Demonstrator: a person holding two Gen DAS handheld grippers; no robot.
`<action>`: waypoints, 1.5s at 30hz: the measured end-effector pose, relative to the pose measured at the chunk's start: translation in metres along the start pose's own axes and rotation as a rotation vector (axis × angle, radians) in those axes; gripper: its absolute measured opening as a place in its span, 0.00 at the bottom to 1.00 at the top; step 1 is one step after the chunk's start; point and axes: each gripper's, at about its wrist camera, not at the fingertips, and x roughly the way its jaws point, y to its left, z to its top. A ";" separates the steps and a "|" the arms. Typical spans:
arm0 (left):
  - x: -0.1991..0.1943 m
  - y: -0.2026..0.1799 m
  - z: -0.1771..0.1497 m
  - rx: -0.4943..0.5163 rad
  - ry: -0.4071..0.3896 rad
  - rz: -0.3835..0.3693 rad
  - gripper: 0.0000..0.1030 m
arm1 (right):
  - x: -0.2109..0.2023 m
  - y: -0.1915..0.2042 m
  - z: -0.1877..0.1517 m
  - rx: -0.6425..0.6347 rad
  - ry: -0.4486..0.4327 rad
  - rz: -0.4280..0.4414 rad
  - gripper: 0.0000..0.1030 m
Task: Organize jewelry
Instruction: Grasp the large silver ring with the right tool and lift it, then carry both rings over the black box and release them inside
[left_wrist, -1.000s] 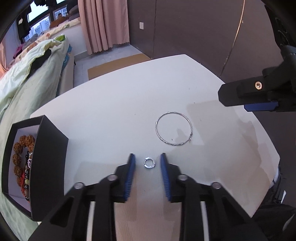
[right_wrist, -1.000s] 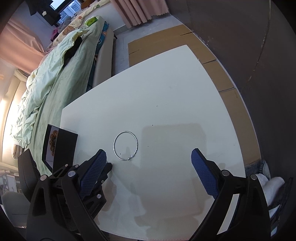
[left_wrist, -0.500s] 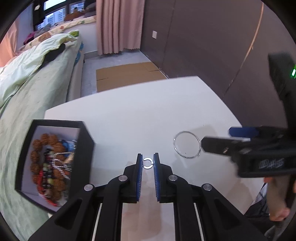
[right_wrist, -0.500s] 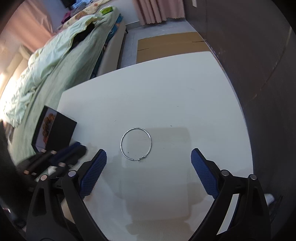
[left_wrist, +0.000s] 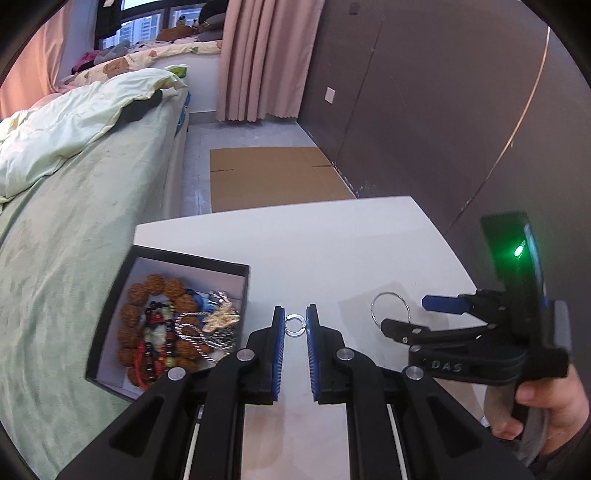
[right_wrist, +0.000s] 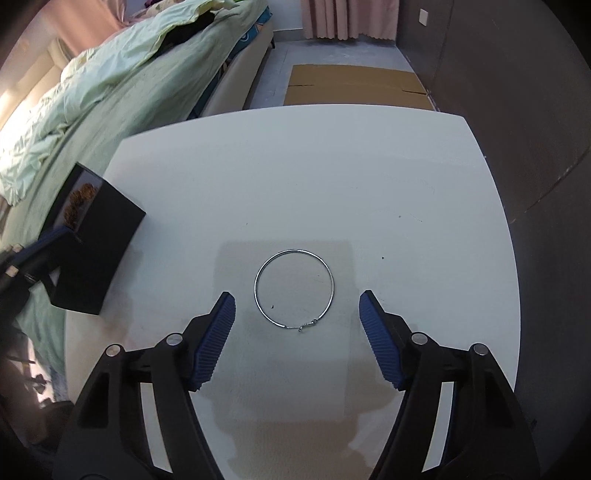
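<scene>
My left gripper (left_wrist: 294, 325) is shut on a small silver ring (left_wrist: 294, 325), held between the blue pads above the white table (left_wrist: 332, 251). To its left stands a black jewelry box (left_wrist: 168, 325) holding brown bead bracelets, a silver chain and other pieces. My right gripper (right_wrist: 297, 325) is open and empty, its pads on either side of a large thin silver hoop (right_wrist: 294, 288) that lies flat on the table (right_wrist: 295, 166). The hoop (left_wrist: 390, 308) and the right gripper (left_wrist: 424, 317) also show in the left wrist view. The box (right_wrist: 94, 243) shows at the left of the right wrist view.
A bed with a pale green cover (left_wrist: 74, 184) runs along the table's left side. A dark wall (left_wrist: 443, 110) stands to the right. Cardboard (left_wrist: 273, 177) lies on the floor beyond the table's far edge.
My left gripper closed on the small ring and lifted it, swinging toward the box. My right gripper moved in over the hoop, which now lies between its open pads.
</scene>
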 end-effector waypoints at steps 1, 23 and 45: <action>-0.002 0.003 0.001 -0.007 -0.003 0.000 0.09 | 0.003 0.002 0.000 -0.008 0.005 -0.015 0.63; -0.011 0.070 0.005 -0.194 0.016 0.036 0.12 | -0.019 0.024 0.010 0.018 -0.106 0.009 0.48; -0.059 0.125 0.014 -0.334 -0.120 0.073 0.74 | -0.067 0.120 0.023 -0.030 -0.285 0.341 0.48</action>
